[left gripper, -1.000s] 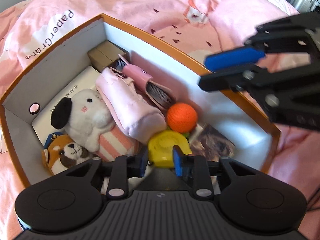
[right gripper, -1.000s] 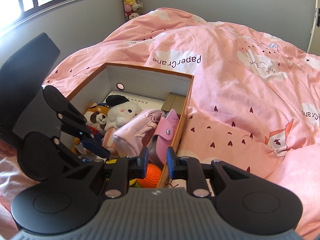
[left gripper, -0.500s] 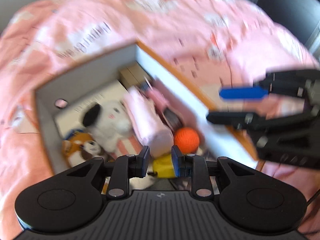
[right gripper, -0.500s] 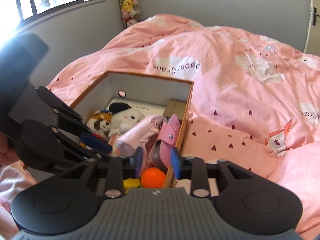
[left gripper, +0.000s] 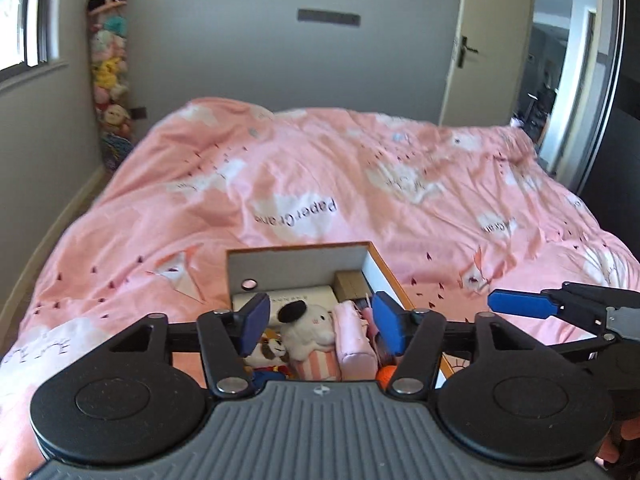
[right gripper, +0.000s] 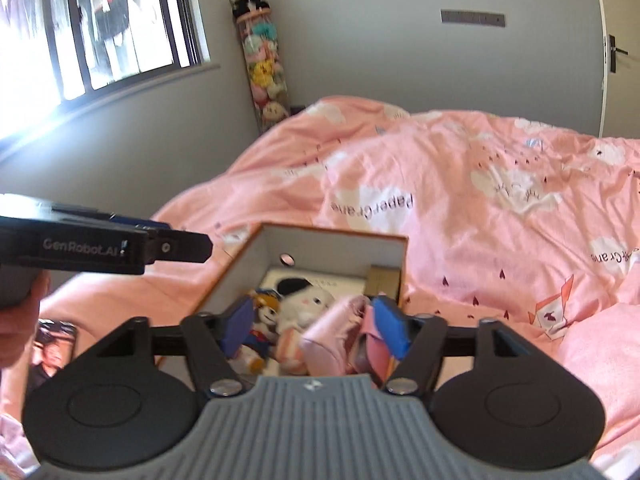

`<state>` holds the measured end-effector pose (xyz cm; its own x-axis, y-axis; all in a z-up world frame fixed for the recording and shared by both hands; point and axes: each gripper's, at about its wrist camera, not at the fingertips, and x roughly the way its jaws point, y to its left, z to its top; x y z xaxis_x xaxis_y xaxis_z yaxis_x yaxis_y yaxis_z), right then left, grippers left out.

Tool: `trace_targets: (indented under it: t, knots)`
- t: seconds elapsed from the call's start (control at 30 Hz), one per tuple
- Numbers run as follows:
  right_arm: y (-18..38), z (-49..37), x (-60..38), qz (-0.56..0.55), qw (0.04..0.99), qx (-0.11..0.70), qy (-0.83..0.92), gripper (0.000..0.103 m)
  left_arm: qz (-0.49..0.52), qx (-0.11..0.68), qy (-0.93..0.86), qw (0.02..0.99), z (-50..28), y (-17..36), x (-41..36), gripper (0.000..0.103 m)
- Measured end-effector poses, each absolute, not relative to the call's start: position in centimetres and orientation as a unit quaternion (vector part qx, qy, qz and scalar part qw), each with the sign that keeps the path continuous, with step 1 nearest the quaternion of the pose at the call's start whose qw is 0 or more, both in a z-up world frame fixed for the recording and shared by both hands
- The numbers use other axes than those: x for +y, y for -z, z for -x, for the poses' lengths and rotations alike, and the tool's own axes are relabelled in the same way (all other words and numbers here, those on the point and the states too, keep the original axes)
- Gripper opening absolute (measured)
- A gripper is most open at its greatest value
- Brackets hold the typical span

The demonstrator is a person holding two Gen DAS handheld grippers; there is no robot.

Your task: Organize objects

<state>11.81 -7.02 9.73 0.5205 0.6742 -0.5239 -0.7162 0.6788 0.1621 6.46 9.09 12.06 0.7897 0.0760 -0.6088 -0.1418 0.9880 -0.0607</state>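
An orange-rimmed box (left gripper: 296,268) (right gripper: 328,246) with white walls lies on the bed. In it are a white plush dog (left gripper: 308,328) (right gripper: 304,300), a brown-and-white plush (left gripper: 270,350) (right gripper: 262,310), a pink pouch (left gripper: 354,336) (right gripper: 332,336), an orange ball (left gripper: 386,374) and a small cardboard box (left gripper: 350,284) (right gripper: 382,278). My left gripper (left gripper: 320,320) (right gripper: 160,246) hovers above the box's near end, its jaws opening with nothing between them. My right gripper (right gripper: 314,326) (left gripper: 520,304) hangs beside it on the right, jaws also opening and holding nothing.
The pink duvet (left gripper: 320,184) covers the whole bed around the box. A photo card (right gripper: 54,344) lies on the duvet left of the box, next to a hand (right gripper: 20,320). A tall tube of plush toys (right gripper: 264,72) stands in the corner by the window (right gripper: 100,32).
Both grippers have risen and drawn back from the box, and their jaws have gone from nearly shut to wide. The yellow toy by the left jaws is no longer in sight.
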Motion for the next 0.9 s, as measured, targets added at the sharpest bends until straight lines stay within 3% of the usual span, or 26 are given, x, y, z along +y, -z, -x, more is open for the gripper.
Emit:
trace_targets:
  t: [0.2,0.27,0.67,0.9]
  knots:
    - [-11.7,-8.1,-7.1,0.021,0.893,0.25,-0.374,0.091,0.052,0.277,-0.111,0.953,-2.3,-12.4,9.0,0.086]
    - [-12.1,-6.7,-7.1,0.025,0.902,0.236,-0.36,0.092,0.059,0.27,-0.126,0.953,-1.2,-12.1,9.1,0.093]
    - [-9.5,-0.7,-6.8,0.083,0.922,0.226,-0.302,0.095,0.083,0.277,-0.143,0.946,2.9,-8.1,8.6,0.094]
    - [-8.2,-0.5,-6.2,0.111,0.924,0.242,-0.276,0.1,0.097,0.327,-0.141,0.929,2.9,-5.7,9.0,0.094]
